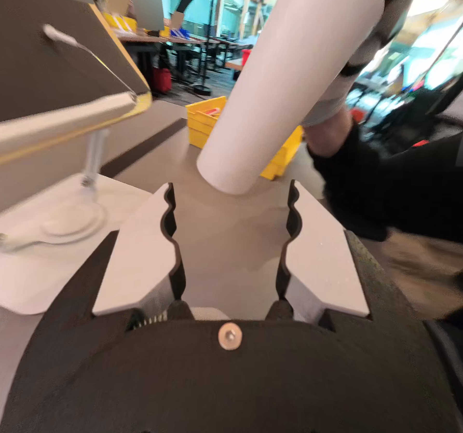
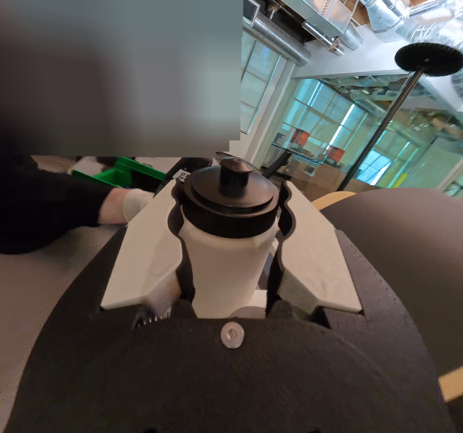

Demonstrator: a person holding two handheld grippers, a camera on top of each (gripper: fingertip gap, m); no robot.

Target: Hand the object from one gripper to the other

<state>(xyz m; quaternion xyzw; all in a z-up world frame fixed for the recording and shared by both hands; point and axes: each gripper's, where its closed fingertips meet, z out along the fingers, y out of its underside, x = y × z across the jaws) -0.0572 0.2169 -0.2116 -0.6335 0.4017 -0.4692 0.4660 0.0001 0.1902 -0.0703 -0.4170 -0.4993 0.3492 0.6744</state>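
A white bottle (image 2: 225, 258) with a black screw cap and spout (image 2: 230, 195) sits between the fingers of my right gripper (image 2: 229, 184), which is shut on its body just below the cap. In the left wrist view the same bottle (image 1: 288, 70) slants down from the upper right. Its flat base ends just beyond the fingertips of my left gripper (image 1: 231, 185). The left gripper is open and empty, its jaws wide apart over the grey tabletop (image 1: 225, 240). The far end of the bottle is blurred there.
A tilted grey panel (image 1: 62, 57) on a white stand base (image 1: 62, 220) is close on the left. Yellow bins (image 1: 203, 117) sit behind the bottle. A person's arm in black (image 1: 363, 183) is at the right. A green bin (image 2: 112, 172) and a sleeved hand (image 2: 112, 208) are at the left.
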